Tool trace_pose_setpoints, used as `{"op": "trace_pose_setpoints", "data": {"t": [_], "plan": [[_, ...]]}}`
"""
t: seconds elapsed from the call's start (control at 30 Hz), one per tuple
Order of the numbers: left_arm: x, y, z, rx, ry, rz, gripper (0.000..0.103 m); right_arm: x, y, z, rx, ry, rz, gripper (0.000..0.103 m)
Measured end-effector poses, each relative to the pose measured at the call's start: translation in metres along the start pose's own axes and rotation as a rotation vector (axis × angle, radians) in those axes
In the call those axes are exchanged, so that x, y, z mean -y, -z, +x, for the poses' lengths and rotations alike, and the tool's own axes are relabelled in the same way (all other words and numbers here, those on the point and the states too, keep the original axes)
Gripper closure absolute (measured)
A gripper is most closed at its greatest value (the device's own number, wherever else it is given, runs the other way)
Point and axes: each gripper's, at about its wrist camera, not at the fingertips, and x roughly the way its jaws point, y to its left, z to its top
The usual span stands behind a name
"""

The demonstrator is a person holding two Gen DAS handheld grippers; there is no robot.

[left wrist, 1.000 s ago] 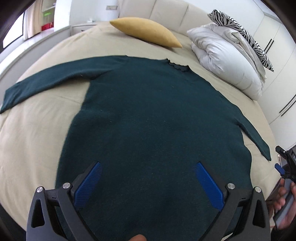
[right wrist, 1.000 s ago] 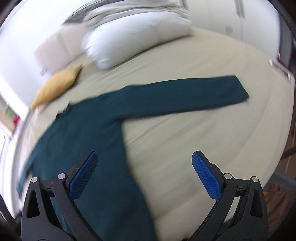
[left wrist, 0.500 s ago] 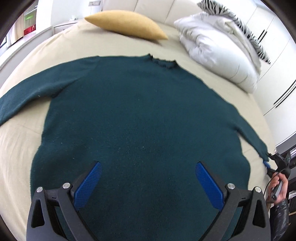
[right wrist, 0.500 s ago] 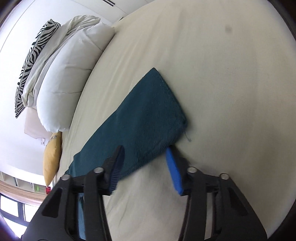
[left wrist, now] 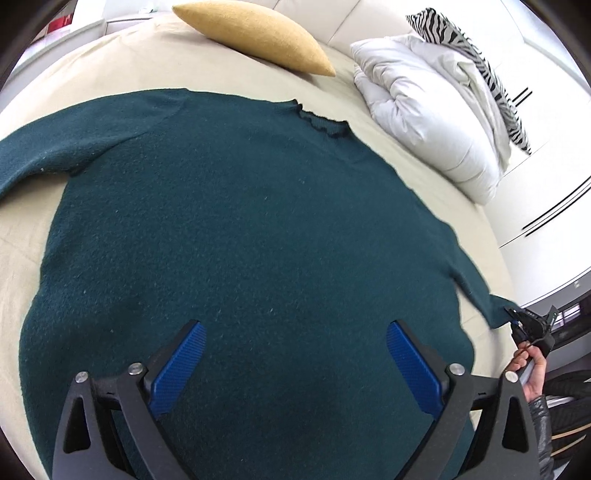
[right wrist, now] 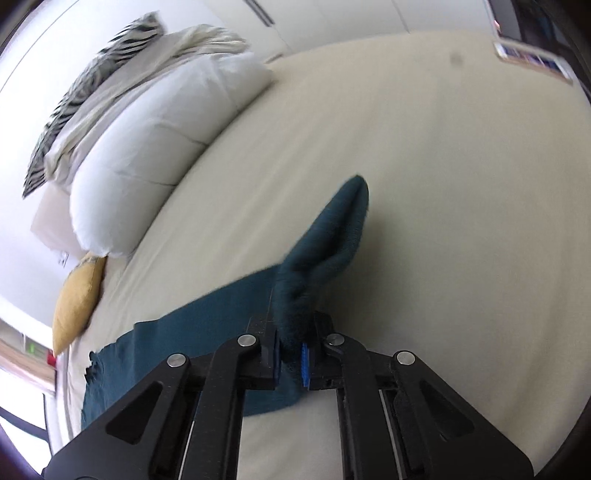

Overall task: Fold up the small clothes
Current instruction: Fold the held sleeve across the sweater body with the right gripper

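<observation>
1. Lying flat on the beige bed (left wrist: 22,236), the dark green sweater (left wrist: 240,236) spreads below the yellow cushion (left wrist: 255,33).
2. The left gripper (left wrist: 293,365) hovers over the sweater's lower body, jaws wide apart but closing, pads gripping nothing.
3. The right gripper (right wrist: 290,358) is clamped on the sweater's sleeve cuff (right wrist: 332,240), bunching it upward off the bed.

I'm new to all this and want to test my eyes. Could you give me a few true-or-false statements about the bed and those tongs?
1. The right tongs pinch the sweater's sleeve. True.
2. The left tongs grip the sweater. False: their jaws are wide and closing, with nothing pinched.
3. A yellow cushion lies past the collar. True.
4. The sweater is red. False: it is dark green.
5. The white duvet covers the sweater. False: it sits bundled beside it.
</observation>
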Motion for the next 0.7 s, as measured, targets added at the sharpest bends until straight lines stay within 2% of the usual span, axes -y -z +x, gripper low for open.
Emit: {"op": "trace_pose_setpoints", "data": {"t": [0.1,0.2,0.3,0.4,0.5,0.6,0.7], "plan": [[-0.002,-0.009,-0.001,0.014,0.035,-0.012,0.011,-0.061,0.004,-0.002,0.012,-0.026,-0.147,0.097],[-0.004,-0.015,-0.002,0.028,0.056,-0.019,0.014,-0.15,0.028,0.006,-0.016,-0.097,-0.347,0.097],[-0.01,-0.02,-0.003,0.037,0.092,-0.039,0.018,-0.23,0.071,0.015,-0.044,-0.158,-0.542,0.097],[-0.018,-0.024,-0.004,0.041,0.107,-0.054,0.022,-0.309,0.133,0.03,-0.089,-0.215,-0.746,0.097],[-0.031,-0.029,-0.006,0.052,0.121,-0.08,0.023,-0.361,0.183,0.053,-0.136,-0.231,-0.872,0.097],[-0.04,-0.035,-0.006,0.057,0.13,-0.097,0.024,-0.382,0.223,0.072,-0.186,-0.234,-0.921,0.097],[-0.045,-0.042,-0.004,0.058,0.149,-0.114,0.024,-0.378,0.239,0.089,-0.246,-0.238,-0.92,0.097]]}}
